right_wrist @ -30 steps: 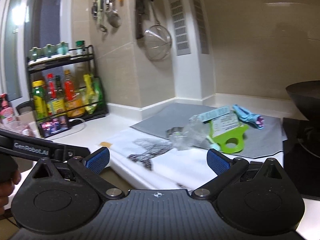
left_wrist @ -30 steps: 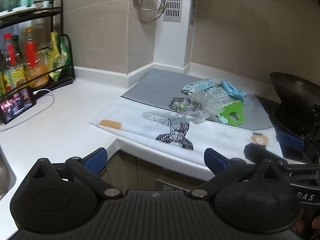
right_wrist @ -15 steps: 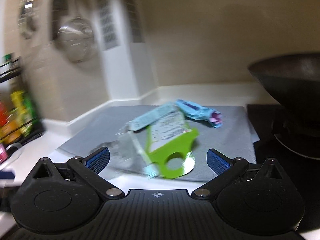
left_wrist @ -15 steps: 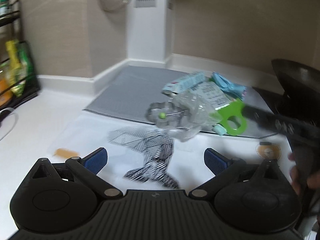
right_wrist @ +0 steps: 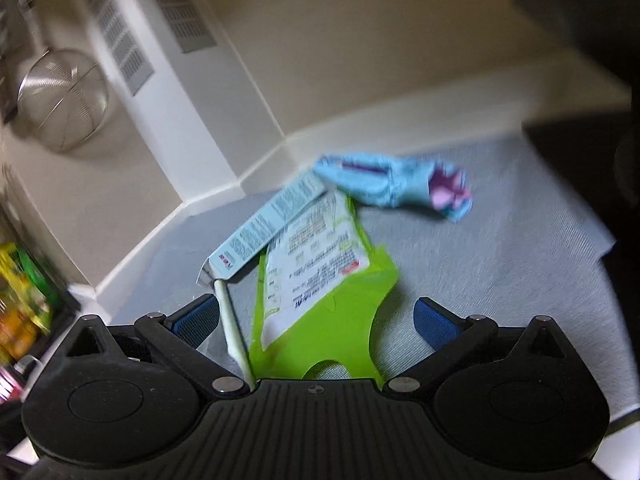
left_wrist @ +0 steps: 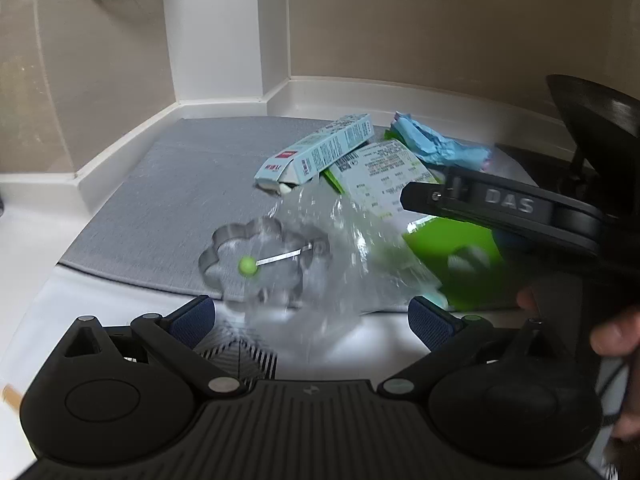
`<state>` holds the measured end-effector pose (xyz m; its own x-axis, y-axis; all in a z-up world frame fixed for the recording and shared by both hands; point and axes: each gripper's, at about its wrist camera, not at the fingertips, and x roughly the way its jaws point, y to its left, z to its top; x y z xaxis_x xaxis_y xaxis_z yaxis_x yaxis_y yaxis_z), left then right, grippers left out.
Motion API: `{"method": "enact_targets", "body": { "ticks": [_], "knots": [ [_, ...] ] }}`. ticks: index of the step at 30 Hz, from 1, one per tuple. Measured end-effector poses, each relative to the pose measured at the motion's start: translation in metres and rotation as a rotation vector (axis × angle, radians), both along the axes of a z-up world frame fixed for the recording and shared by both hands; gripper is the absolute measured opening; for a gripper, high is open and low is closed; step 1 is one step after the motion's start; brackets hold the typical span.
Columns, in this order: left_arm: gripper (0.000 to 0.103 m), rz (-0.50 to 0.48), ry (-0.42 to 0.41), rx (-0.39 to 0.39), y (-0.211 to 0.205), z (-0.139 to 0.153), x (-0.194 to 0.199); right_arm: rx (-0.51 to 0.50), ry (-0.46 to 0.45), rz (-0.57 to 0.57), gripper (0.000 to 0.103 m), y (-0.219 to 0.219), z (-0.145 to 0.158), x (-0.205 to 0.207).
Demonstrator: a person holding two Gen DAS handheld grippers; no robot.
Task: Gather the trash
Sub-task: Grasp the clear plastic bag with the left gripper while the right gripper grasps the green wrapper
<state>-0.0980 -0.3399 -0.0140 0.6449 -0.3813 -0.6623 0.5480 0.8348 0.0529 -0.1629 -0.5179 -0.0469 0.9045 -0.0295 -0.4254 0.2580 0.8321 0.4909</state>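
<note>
The left gripper hangs low over the counter edge with its jaws spread wide and nothing between them; under it lies a white sheet with a black striped print. Just beyond its blue pads a crumpled clear bag sprawls across the front edge of a grey mat, partly covering a flower-shaped metal mould with a green-tipped pin. To the right, the body of the other gripper tool, held by a hand, crosses in front of the green card and hides part of it. The right gripper is also released, jaws wide apart, poised directly over the green card, whose near end passes beneath the tool; a white printed label lies on the card, and a thin white stick runs beside its left edge, just inside the left pad. Leaning on the label's far corner is a pale blue box, its open end toward the stick. Farther back, a crumpled blue wrapper with a pink tip lies on the mat, touching the far corner of the card. All this trash lies on the mat. At the far right a dark pan stands beside the mat; behind, on the wall, hangs a wire strainer, blurred.
</note>
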Motion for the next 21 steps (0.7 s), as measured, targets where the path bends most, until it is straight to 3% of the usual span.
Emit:
{"method": "enact_targets", "body": {
  "ticks": [5, 6, 7, 8, 9, 10, 13, 19, 20, 21],
  "knots": [
    [0.1, 0.0, -0.016, -0.019, -0.011, 0.002, 0.009, 0.017, -0.017, 0.021, 0.103, -0.002, -0.002, 0.002],
    [0.084, 0.002, -0.022, -0.023, -0.011, 0.003, 0.009, 0.031, -0.028, 0.019, 0.095, -0.004, -0.003, 0.0],
    [0.051, 0.006, -0.019, -0.02, -0.011, 0.003, 0.01, 0.043, -0.029, 0.018, 0.084, -0.006, -0.004, 0.0],
    [0.035, 0.008, 0.004, -0.02, -0.01, 0.004, 0.012, 0.051, -0.01, 0.019, 0.053, -0.008, -0.006, 0.001],
    [0.005, 0.01, 0.029, -0.042, -0.007, 0.004, 0.013, 0.06, 0.017, 0.017, 0.027, -0.01, -0.009, 0.003],
    [0.0, 0.01, 0.041, -0.068, -0.002, 0.006, 0.013, 0.075, 0.029, 0.014, 0.018, -0.012, -0.011, 0.004],
    [0.0, 0.014, 0.011, -0.109, 0.014, 0.017, 0.006, 0.081, 0.005, 0.02, 0.005, -0.012, -0.01, 0.001],
    [0.001, 0.011, -0.027, -0.136, 0.03, 0.038, -0.007, 0.077, -0.004, 0.022, 0.007, -0.011, -0.009, 0.001],
    [0.003, 0.004, -0.013, -0.139, 0.029, 0.038, -0.007, 0.087, 0.004, 0.014, 0.01, -0.013, -0.01, 0.001],
    [0.017, -0.013, 0.011, -0.146, 0.026, 0.037, -0.006, 0.098, 0.011, 0.007, 0.01, -0.014, -0.012, 0.001]
  ]
}}
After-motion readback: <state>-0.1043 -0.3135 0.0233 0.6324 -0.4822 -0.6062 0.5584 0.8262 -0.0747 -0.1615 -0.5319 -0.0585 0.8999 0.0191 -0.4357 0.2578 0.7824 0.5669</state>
